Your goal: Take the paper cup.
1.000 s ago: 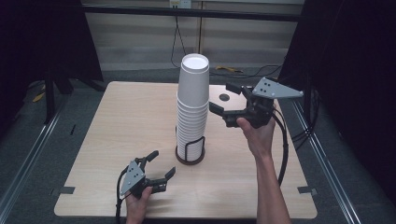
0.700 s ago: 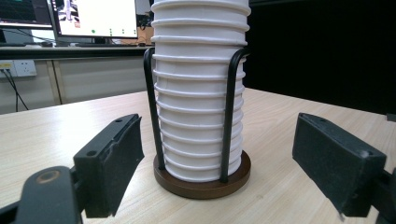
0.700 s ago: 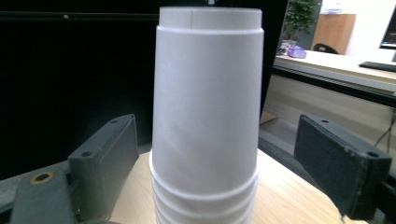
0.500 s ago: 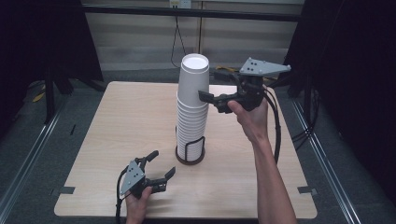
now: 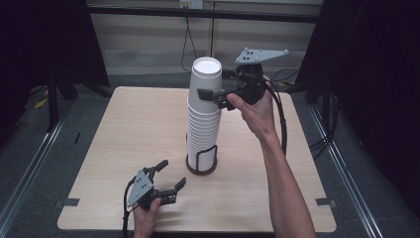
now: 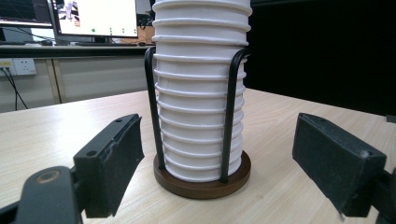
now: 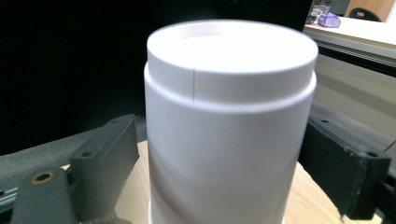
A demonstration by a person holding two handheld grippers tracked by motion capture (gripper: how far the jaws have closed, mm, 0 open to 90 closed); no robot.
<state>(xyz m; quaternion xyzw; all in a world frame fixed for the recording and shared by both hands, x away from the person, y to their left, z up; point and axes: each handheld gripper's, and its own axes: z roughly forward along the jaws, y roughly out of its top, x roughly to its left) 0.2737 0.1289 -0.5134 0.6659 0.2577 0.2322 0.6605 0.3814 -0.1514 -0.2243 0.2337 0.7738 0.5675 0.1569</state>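
High view | right tongs raised, spread around top cup | left tongs low, spread, empty

A white paper cup, bottom up and slightly blurred, stands between the right gripper's two black jaws; they flank it, seemingly without pressing, above the wooden table

The cups look like matt white paper with smooth walls. Their holder has a glossy dark wood base and black metal rods. The table is pale, matt wood grain. Each hand-held gripper's pads look like rough black rubber.
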